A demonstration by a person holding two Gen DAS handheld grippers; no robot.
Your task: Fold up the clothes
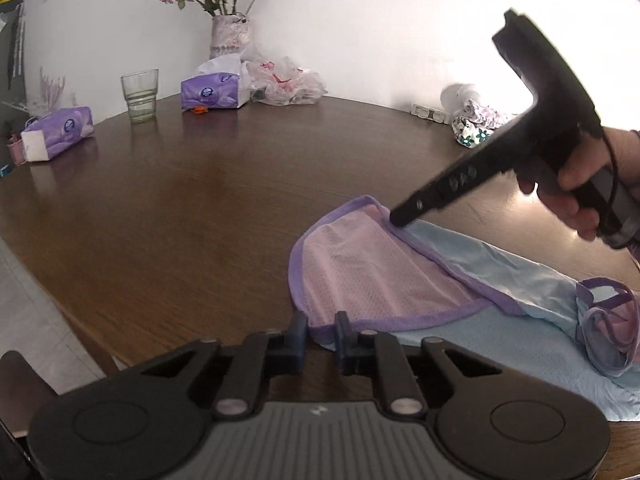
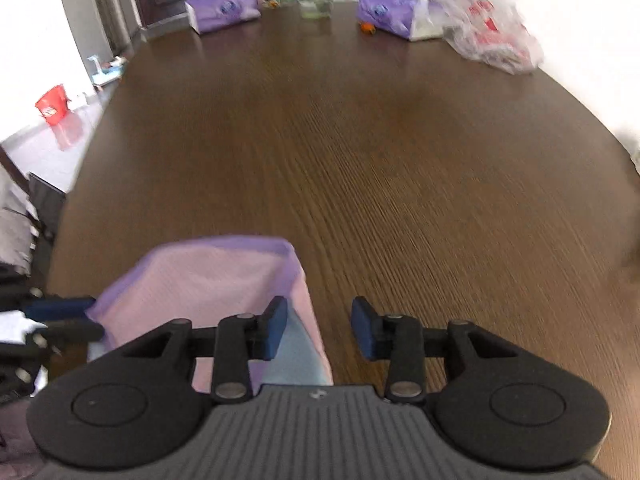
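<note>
Dark wood-grain tabletop (image 1: 168, 208) w/ a white wall behind it. At the far edge: a vase of dried roses (image 1: 230, 36), a clear drinking glass (image 1: 140, 94), two purple tissue packs (image 1: 58, 132) (image 1: 214, 90) and a crinkly plastic bag (image 1: 286, 82).

Garment (image 1: 400, 276) lies flat at the near right part of the tabletop: light blue fabric w/ a pink mesh panel on top, edged in purple binding, plus some bunched purple straps at its right end.

Left hand-held gripper (image 1: 322, 330) is clenched on the near purple hem of the pink panel, the fabric edge pinched between the pads.

Right hand-held gripper (image 2: 319, 330) has its jaws apart, nothing pinched. From the right wrist cam the folded pink corner (image 2: 224, 276) sits under and beside its left finger, bare wood under the right one. In the left wrist view its fingertip is down at the far purple edge of the panel, and a person's hand (image 1: 576, 184) grips its handle. Right cam is pretty blurry.
</note>
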